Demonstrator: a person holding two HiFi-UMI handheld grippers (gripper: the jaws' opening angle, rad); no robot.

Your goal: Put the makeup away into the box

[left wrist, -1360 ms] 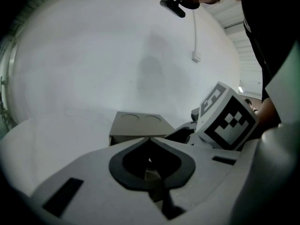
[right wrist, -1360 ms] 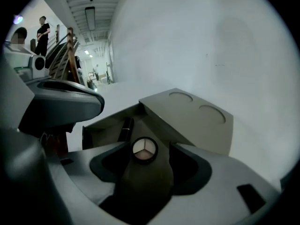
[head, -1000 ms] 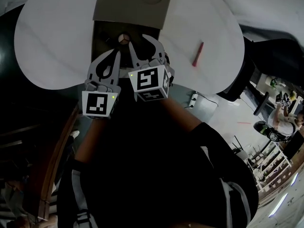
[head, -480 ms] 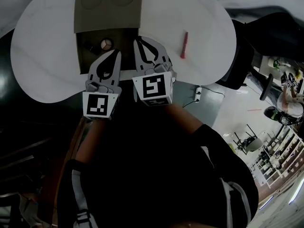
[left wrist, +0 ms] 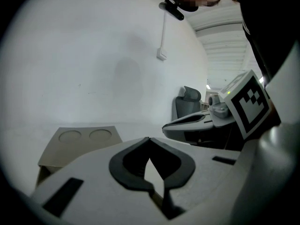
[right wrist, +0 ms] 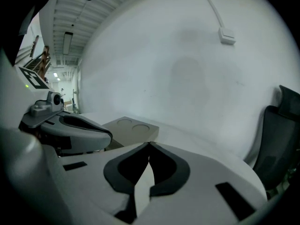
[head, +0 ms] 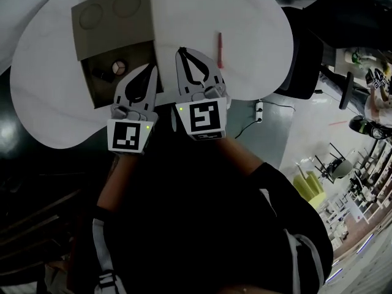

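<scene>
The cardboard box [head: 98, 89] lies open at the table's far left, its lid [head: 113, 14] with two round marks folded back. Inside it rest a small round compact [head: 119, 67] and a dark item [head: 100, 74]. A red makeup stick [head: 220, 49] lies on the white table [head: 55, 60], to the right of the box. My left gripper [head: 152, 67] is shut and empty, its tips over the box's near right corner. Just right of the box, my right gripper [head: 180, 51] is shut and empty too, left of the red stick. The lid [left wrist: 79, 142] also shows in the left gripper view.
A black chair [head: 306, 60] stands beyond the table's right edge. A white power strip [head: 258, 110] with its cable lies on the floor below that edge. The table's near edge runs just under both grippers. Stools and racks stand far right.
The right gripper's jaws, open a second ago over the box, have shut with nothing in them. Both grippers have drawn away from the box to its right; the round compact stays inside.
</scene>
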